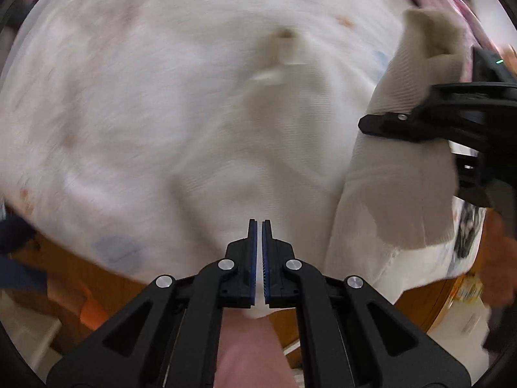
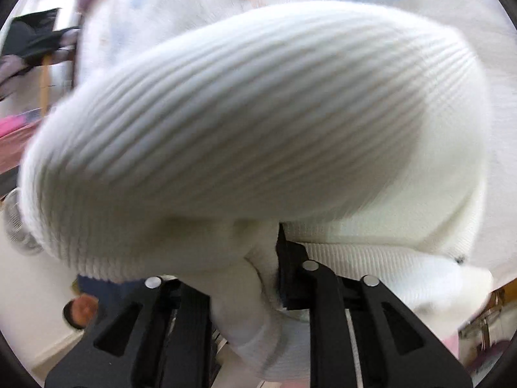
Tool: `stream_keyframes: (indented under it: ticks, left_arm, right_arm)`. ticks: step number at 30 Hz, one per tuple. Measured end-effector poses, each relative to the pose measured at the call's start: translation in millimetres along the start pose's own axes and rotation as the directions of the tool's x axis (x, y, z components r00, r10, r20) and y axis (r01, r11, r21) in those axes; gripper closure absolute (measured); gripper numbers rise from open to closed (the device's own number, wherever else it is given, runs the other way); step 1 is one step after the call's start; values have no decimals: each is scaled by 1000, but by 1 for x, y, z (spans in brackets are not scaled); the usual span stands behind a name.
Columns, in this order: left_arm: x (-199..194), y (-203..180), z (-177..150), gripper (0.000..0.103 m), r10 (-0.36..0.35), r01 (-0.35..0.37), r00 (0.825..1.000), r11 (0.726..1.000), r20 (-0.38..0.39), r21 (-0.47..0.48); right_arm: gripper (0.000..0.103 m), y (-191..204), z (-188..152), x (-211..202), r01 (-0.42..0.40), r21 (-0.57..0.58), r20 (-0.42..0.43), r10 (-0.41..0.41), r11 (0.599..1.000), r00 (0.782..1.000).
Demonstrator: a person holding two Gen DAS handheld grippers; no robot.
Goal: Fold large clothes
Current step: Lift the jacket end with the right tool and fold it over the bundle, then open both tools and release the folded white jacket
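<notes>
**Kid:** Black jaws sit right up close. What are they doing?

**Helper:** On the left gripper (image 1: pixel 259 226), the blue pads are pressed almost together. Maybe a thin bit of white cloth is caught low between them, but I cannot tell for sure. The right gripper (image 2: pixel 258 271) has a fat bunch of the white sweater (image 2: pixel 252 113) between its jaws. One jaw is hidden under the cloth, so I cannot tell how hard it pinches.

**Kid:** What could go wrong?

**Helper:** I think the bunch could slip out of the right gripper. It is thick and soft, and it hangs heavy over the jaws. Then the fold would flop down crooked. The picture is blurry too, so a fast swing could tug the cloth loose.

**Kid:** How does the sweater look?

**Helper:** It is white and knit with long ribs. One part is lifted up in the right gripper. The rest lies spread on the white bed cover (image 1: pixel 97 97) farther back, which has small faded spots.

**Kid:** And past that?

**Helper:** Brown wood (image 1: pixel 80 271) shows at the edge.
</notes>
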State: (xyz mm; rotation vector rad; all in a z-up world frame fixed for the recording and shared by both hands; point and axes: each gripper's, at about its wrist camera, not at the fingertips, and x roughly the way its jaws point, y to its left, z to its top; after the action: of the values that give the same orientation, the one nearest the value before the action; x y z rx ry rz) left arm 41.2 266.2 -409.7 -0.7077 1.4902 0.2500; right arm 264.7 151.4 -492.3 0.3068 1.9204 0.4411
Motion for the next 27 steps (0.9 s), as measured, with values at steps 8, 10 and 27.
stream_keyframes:
  ticks: [8, 10, 27]
  left_arm:
    - [-14, 70, -29, 97, 78, -86, 994, 990, -78, -113]
    - [-19, 70, -28, 87, 85, -94, 993, 988, -82, -121]
    - [-40, -7, -4, 80, 97, -95, 995, 994, -22, 59]
  right_arm:
    - [17, 45, 24, 49, -166, 66, -144, 174, 984, 974]
    - [17, 57, 19, 39, -223, 24, -186, 224, 974, 957]
    - [95, -107, -67, 7, -148, 184, -74, 164, 972, 984]
